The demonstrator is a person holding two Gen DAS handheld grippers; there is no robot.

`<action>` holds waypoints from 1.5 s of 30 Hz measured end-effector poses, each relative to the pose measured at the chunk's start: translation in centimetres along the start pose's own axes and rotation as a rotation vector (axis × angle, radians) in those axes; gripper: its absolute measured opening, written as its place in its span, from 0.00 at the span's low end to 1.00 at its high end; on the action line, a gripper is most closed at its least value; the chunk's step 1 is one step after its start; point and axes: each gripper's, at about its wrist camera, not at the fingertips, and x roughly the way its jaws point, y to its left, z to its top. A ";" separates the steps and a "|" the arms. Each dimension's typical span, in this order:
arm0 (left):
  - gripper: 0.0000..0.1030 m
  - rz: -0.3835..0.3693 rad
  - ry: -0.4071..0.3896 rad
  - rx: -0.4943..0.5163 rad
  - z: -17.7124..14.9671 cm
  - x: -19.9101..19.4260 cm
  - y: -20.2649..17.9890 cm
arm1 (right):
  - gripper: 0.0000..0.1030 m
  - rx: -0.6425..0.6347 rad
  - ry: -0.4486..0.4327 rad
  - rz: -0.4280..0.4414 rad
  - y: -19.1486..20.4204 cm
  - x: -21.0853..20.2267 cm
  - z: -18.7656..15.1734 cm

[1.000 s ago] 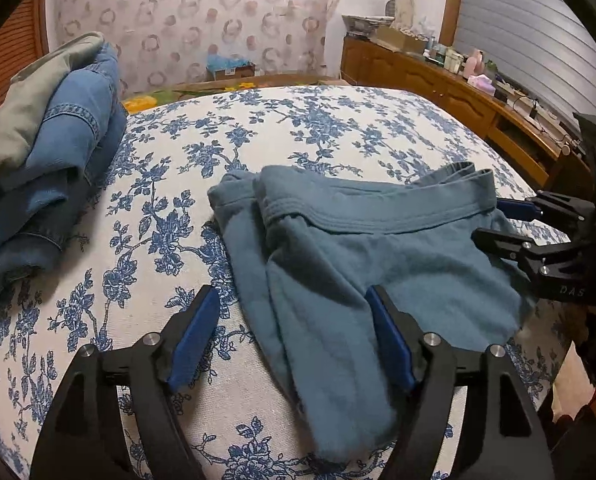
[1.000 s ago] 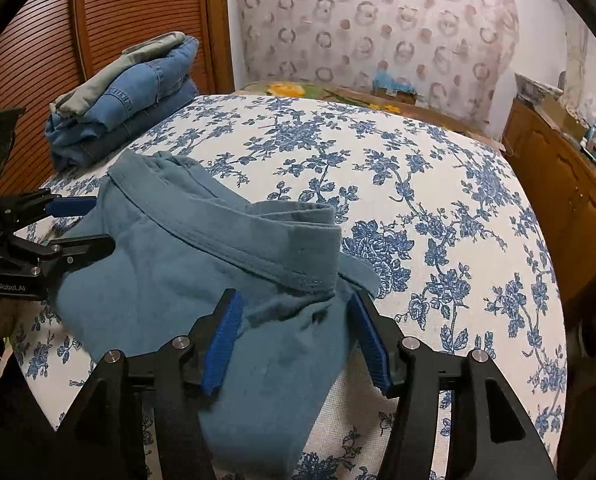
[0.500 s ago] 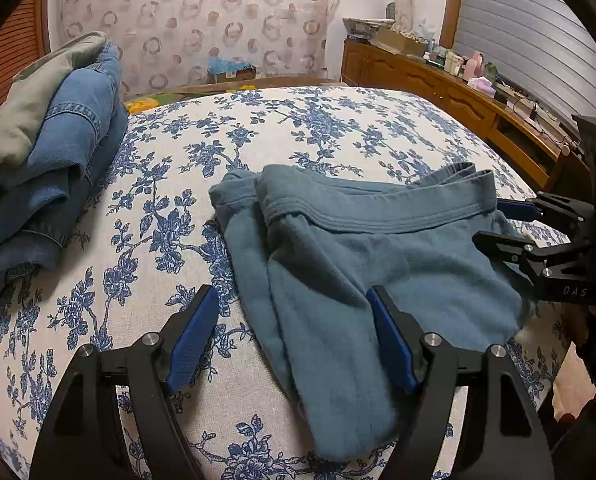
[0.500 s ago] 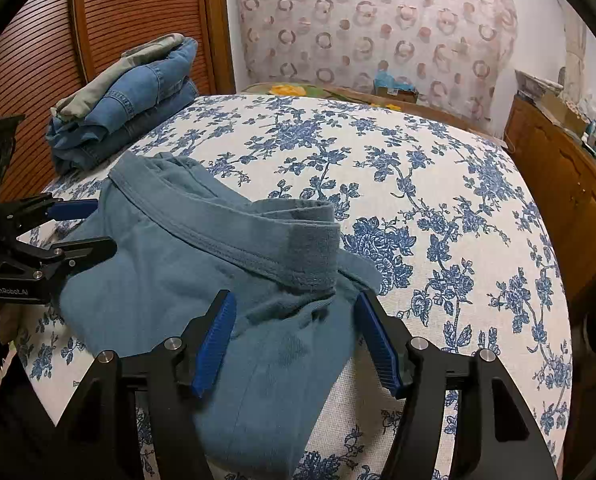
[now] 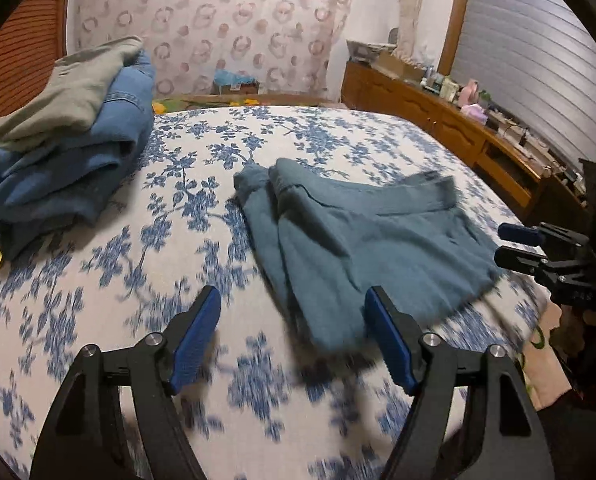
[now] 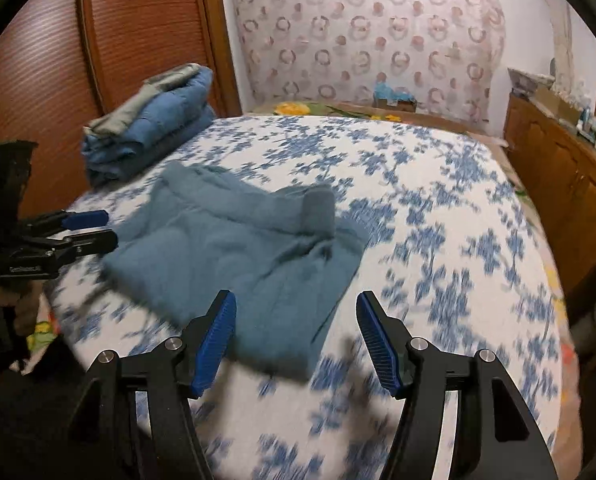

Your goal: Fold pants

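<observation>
The teal pants point(image 5: 369, 236) lie folded into a compact bundle on the floral bed point(image 5: 170, 248), waistband at the far side; they also show in the right wrist view point(image 6: 242, 244). My left gripper point(image 5: 294, 332) is open and empty, raised just short of the bundle's near left corner. My right gripper point(image 6: 296, 332) is open and empty, above the bundle's near right edge. Each gripper shows in the other's view, the right one point(image 5: 521, 246) at the bundle's right side and the left one point(image 6: 86, 228) at its left side.
A stack of folded jeans with a grey-green garment on top point(image 5: 66, 140) sits at the bed's far left, against a wooden headboard point(image 6: 98, 48). A wooden cabinet point(image 5: 437, 120) with clutter runs along the right. The bed's near edge drops off below the grippers.
Both grippers have pulled back and up from the pants, still open. The bundle now lies farther ahead of the fingers, and the views are motion-blurred.
</observation>
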 end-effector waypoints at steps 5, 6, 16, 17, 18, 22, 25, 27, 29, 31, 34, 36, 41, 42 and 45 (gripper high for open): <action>0.42 -0.046 0.001 0.016 -1.0 -0.7 -0.8 | 0.50 -0.004 0.010 0.032 0.3 -0.5 -1.1; 0.41 -0.045 0.001 0.023 -1.0 -0.6 -1.0 | 0.49 -0.005 0.011 0.034 0.3 -0.4 -1.2; 0.08 -0.060 0.004 0.048 -0.9 -0.4 -1.8 | 0.13 -0.009 0.047 0.052 0.0 0.6 -1.5; 0.08 -0.062 0.000 0.052 -0.9 -0.6 -1.9 | 0.12 -0.017 0.043 0.053 0.1 0.4 -1.5; 0.08 -0.065 -0.006 0.054 -0.9 -0.9 -2.0 | 0.11 -0.020 0.040 0.057 0.1 0.1 -1.5; 0.08 -0.086 -0.016 0.063 -1.7 -2.7 -2.7 | 0.10 -0.027 0.019 0.065 0.1 -1.6 -1.6; 0.08 -0.083 -0.009 0.085 -2.7 -4.0 -3.6 | 0.10 -0.028 0.005 0.080 0.2 -3.0 -2.1; 0.08 -0.077 0.000 0.087 -3.2 -4.5 -3.8 | 0.10 -0.030 0.004 0.094 0.4 -3.9 -2.6; 0.08 -0.072 0.009 0.082 -3.6 -4.7 -3.8 | 0.10 -0.028 0.006 0.103 0.6 -4.5 -3.1; 0.08 -0.076 0.012 0.079 -3.7 -4.7 -3.7 | 0.10 -0.033 0.006 0.104 0.8 -4.9 -3.3; 0.08 -0.068 0.011 0.077 -3.7 -5.0 -3.7 | 0.10 -0.055 0.007 0.093 1.1 -5.3 -3.3; 0.08 -0.062 0.011 0.079 -3.6 -5.1 -3.8 | 0.10 -0.063 0.009 0.085 1.2 -5.4 -3.1; 0.15 -0.024 0.006 0.077 -3.4 -5.5 -3.4 | 0.10 -0.050 0.002 0.077 1.0 -5.7 -2.9; 0.18 -0.017 0.006 0.075 -3.3 -5.5 -3.3 | 0.10 -0.044 -0.003 0.072 0.9 -5.9 -2.8; 0.34 -0.003 -0.007 0.066 -2.9 -5.6 -2.9 | 0.14 -0.023 -0.022 0.061 0.4 -6.6 -2.7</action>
